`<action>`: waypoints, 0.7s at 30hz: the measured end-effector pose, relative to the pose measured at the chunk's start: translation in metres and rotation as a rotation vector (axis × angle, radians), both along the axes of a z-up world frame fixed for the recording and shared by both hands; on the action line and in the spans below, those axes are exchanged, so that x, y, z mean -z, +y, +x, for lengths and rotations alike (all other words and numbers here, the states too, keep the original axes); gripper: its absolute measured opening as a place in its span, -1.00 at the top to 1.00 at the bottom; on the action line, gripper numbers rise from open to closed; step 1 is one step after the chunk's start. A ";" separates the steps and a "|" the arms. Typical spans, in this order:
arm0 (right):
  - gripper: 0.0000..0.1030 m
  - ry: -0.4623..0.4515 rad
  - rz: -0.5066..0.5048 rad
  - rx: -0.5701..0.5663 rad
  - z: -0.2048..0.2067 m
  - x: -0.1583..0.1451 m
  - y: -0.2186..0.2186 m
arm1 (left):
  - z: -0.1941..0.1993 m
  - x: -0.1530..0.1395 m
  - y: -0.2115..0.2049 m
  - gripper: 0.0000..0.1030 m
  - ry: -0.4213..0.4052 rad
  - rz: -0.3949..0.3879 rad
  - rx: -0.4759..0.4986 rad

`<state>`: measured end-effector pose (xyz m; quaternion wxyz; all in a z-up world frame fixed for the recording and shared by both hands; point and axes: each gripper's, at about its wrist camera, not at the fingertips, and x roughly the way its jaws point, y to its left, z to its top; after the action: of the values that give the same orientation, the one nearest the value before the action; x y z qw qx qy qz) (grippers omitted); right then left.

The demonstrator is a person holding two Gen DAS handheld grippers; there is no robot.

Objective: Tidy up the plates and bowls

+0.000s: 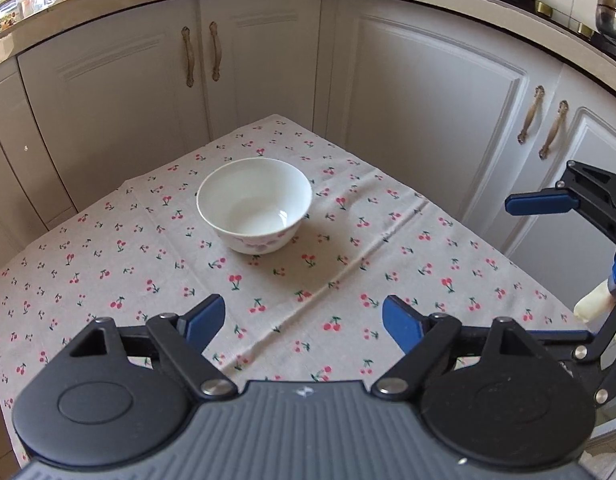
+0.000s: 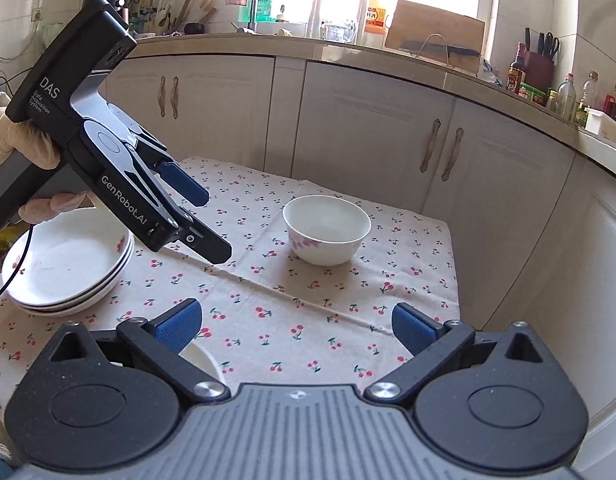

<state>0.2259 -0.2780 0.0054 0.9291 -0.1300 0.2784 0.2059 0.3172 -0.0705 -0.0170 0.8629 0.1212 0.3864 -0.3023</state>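
Note:
A white bowl (image 1: 255, 205) with a pink flower print stands upright on the cherry-print tablecloth (image 1: 308, 280); it also shows in the right wrist view (image 2: 326, 229). My left gripper (image 1: 303, 322) is open and empty, hovering short of the bowl; it shows from the side in the right wrist view (image 2: 213, 224). My right gripper (image 2: 293, 326) is open and empty above the cloth; it shows at the right edge of the left wrist view (image 1: 556, 200). A stack of white plates (image 2: 67, 264) sits at the table's left. Another white dish rim (image 2: 201, 360) peeks from under the right gripper's left finger.
White kitchen cabinets (image 1: 428, 100) wrap closely around the table's far sides. The countertop (image 2: 348, 46) carries bottles, a cutting board and utensils. A pot (image 1: 610, 12) stands on the stove at the top right.

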 end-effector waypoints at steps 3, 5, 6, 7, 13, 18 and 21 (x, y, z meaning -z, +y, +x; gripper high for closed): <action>-0.99 0.007 -0.014 -0.024 0.027 0.006 -0.003 | 0.030 0.004 -0.005 -0.66 0.001 0.008 -0.010; -0.99 0.016 -0.020 -0.038 0.045 0.011 -0.004 | 0.048 0.008 -0.010 -0.66 0.006 0.015 -0.016; -0.99 0.024 -0.020 -0.044 0.053 0.014 -0.005 | 0.056 0.010 -0.012 -0.66 0.005 0.017 -0.019; -0.99 0.033 -0.020 -0.050 0.061 0.017 -0.005 | 0.064 0.012 -0.014 -0.66 0.006 0.019 -0.020; -0.99 0.058 -0.041 -0.086 0.103 0.032 0.001 | 0.101 0.022 -0.026 -0.66 0.012 0.029 -0.026; -0.98 0.060 -0.045 -0.125 0.133 0.043 0.009 | 0.126 0.031 -0.034 -0.65 0.023 0.033 -0.029; -0.98 0.062 -0.045 -0.134 0.148 0.049 0.014 | 0.137 0.037 -0.036 -0.63 0.036 0.031 -0.027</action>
<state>0.3735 -0.2636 -0.0435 0.9009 -0.1628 0.3024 0.2652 0.4538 -0.1063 -0.0535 0.8578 0.1240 0.4081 -0.2868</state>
